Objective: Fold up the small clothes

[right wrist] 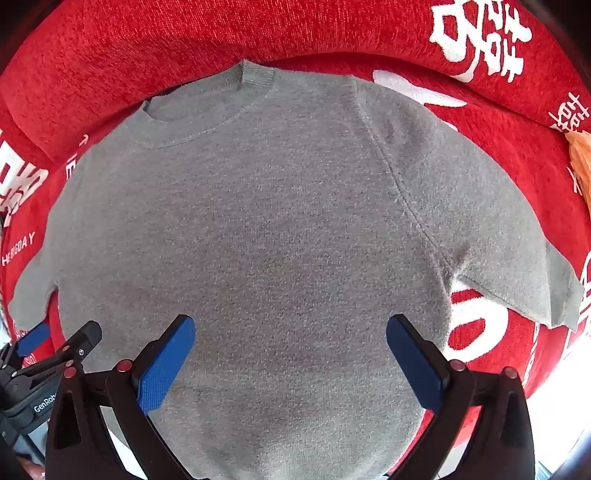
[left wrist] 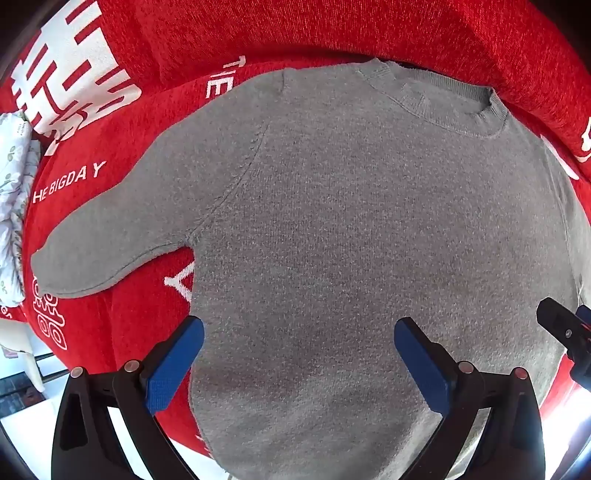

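The grey sweater [left wrist: 332,240] has its hem cut off by the lower edge in both wrist views. Left of its sleeve, the floral cloth [left wrist: 14,192] runs past the picture's rim. Right of the sweater, an orange thing [right wrist: 580,158] is too clipped to identify. The sweater hides much of the red cover's [right wrist: 258,29] white lettering.

Both wrist cams look straight down, close, sharing sweater [left wrist: 332,240].

Black grippers [left wrist: 299,339] — blue pads [right wrist: 166,363]
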Motion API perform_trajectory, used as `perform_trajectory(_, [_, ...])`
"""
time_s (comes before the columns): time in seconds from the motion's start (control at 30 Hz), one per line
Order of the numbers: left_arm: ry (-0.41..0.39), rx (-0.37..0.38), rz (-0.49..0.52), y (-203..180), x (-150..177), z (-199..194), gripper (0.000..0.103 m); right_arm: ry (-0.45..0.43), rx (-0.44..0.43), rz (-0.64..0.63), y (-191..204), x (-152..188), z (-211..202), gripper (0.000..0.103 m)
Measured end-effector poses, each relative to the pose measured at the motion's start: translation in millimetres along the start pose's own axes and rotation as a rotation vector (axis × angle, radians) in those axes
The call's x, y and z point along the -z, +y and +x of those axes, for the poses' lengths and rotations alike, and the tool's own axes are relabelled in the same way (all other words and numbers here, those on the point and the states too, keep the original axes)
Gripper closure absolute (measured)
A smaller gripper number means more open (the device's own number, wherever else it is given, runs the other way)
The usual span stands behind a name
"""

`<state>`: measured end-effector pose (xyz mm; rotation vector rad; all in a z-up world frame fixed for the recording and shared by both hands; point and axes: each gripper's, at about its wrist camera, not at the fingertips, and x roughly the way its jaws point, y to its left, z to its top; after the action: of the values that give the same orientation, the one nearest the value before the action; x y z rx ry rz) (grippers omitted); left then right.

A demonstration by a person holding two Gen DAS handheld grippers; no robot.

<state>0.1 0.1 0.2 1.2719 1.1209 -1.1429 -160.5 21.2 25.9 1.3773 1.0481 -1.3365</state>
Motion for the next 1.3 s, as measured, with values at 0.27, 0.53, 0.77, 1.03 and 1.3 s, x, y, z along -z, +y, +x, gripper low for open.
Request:
perform_trajectory(0.27, [0.000, -0.006, 0.000, 2, 1, 1, 0.000, 0.003, -0.002, -0.004, 5, 6, 0, 0.000])
perform_trajectory(0.53, [0.004, -0.003, -0.002, 8, 0, -7, 0.000, 0.002, 0.003, -0.009, 8, 12, -3, 0.000])
perform_trajectory(0.77, [-0.001, -0.001, 0.002, 7, 1, -4, 0.000, 0.005, 0.010, -0.016, 11, 11, -2, 0.000])
perform_trajectory(1.03, [0.001, -0.004, 0.005, 10, 2, -4, 0.000, 0.007, 0.011, -0.011, 9, 14, -3, 0.000])
perform_trajectory(1.3, [0.000, -0.001, 0.006, 7, 1, -4, 0.000, 0.007, 0.013, -0.009, 9, 14, -3, 0.000])
